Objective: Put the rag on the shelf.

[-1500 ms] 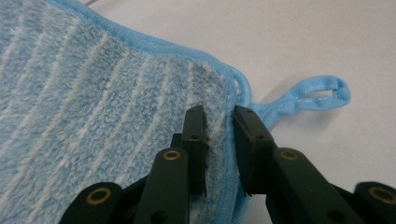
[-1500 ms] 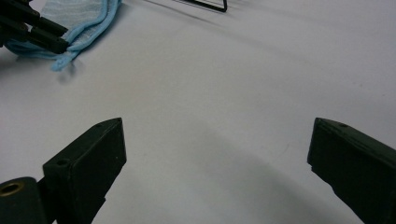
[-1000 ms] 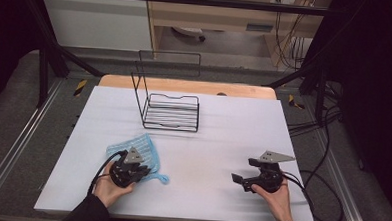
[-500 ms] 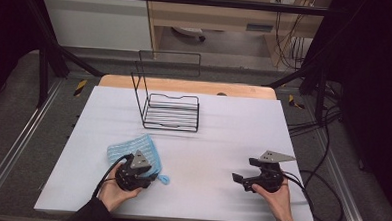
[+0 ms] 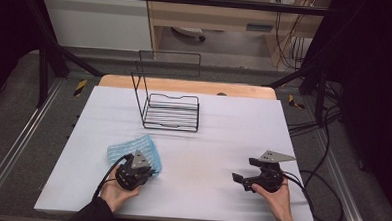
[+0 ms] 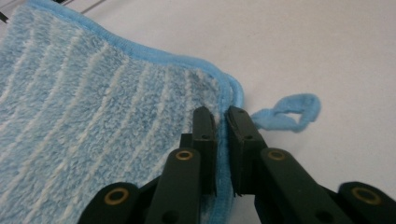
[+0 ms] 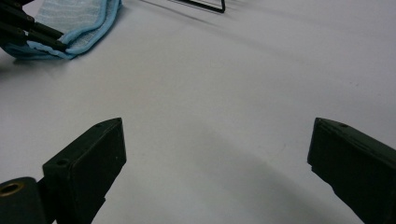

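The left gripper (image 6: 221,116) is seen clamped on the near corner hem of the light-blue striped terry cloth (image 6: 93,116); its jaws have just been closing, with the bound edge pinched between the pads. The pinch sits just beside the small blue hanging loop (image 6: 292,112), which lies free on the table. A corner grip of this kind is judged to be chosen so the cloth can be lifted or dragged without bunching.

In the high view the cloth (image 5: 132,149) lies flat on the white table sheet (image 5: 207,141), at the front left, well apart from the black wire rack (image 5: 171,112) standing toward the far edge.

The right gripper (image 5: 246,180) is held low over bare sheet at the front right, jaws spread wide and gripping nothing; it is judged to be waiting.
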`<state>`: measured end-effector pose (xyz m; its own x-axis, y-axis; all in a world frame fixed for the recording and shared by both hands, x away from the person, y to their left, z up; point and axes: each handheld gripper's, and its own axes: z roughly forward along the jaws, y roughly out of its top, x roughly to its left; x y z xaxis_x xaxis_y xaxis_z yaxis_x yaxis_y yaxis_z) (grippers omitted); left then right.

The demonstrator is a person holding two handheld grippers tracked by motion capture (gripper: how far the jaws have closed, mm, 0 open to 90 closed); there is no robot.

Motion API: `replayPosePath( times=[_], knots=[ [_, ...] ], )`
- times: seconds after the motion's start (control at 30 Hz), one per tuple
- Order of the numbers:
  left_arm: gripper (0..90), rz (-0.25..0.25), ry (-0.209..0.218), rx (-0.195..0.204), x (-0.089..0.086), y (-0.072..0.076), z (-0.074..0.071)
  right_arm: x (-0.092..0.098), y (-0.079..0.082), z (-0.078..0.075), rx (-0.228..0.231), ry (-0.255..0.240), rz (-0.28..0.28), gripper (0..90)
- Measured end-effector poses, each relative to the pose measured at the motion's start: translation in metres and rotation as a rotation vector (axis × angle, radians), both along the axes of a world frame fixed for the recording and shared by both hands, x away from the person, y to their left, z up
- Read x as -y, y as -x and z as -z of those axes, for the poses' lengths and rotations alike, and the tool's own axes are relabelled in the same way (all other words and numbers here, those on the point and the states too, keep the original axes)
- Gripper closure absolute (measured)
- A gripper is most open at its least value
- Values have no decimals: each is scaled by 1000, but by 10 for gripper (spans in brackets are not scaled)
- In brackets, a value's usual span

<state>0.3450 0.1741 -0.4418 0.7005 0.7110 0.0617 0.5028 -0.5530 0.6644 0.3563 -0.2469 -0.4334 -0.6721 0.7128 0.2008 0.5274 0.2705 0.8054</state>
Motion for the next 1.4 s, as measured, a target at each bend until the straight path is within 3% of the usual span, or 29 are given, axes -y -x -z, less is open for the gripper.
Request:
replayPosePath(
  times=[0.1, 0.27, 0.33, 0.53, 0.6, 0.67, 0.8, 0.87, 0.93, 0.97, 1.07, 1.13, 1.2, 1.3, 1.4],
  knots=[
    [847, 6, 8, 3, -1, 1, 0, 0, 0, 0, -2, 1, 1, 50],
    [860, 19, 103, -43, -12, -1, -5, 0, 0, 0, -2, 3, -1, 49],
    [860, 36, 118, -53, -12, 0, -6, 0, 0, 0, -1, 4, -2, 49],
    [860, 110, 136, -68, -1, 9, -9, 0, 1, 0, -4, 2, -1, 49],
    [859, 126, 118, -60, 3, 12, -9, 0, 1, 0, -3, 3, -4, 49],
    [857, 109, 87, -24, 4, 13, -9, 0, 1, 0, -5, 4, -5, 49],
    [849, 57, 58, -65, -3, 10, -7, 0, 1, 0, -4, 2, -5, 49],
    [836, 44, 61, -63, -5, 12, -7, 0, 1, 0, -2, 4, -6, 49],
    [776, 57, 88, -76, -8, 12, -11, 0, 1, 0, -3, 2, -7, 50],
    [705, 57, 117, -82, -11, 11, -14, 0, 1, 0, -3, 0, -7, 51],
    [544, 12, 200, -40, -29, 2, -28, -1, 1, 0, -6, -10, -6, 54],
    [498, -45, 220, -5, -44, -10, -39, -1, 0, 0, -6, -12, -7, 57],
    [480, -108, 204, 18, -59, -23, -46, -2, -1, -1, -6, -14, -7, 60],
    [461, -170, 194, -3, -75, -41, -46, -7, -3, -2, -3, -20, -15, 73],
    [463, -199, 129, -11, -81, -53, -40, -17, -7, -5, -5, -15, -30, 92]
  ],
)
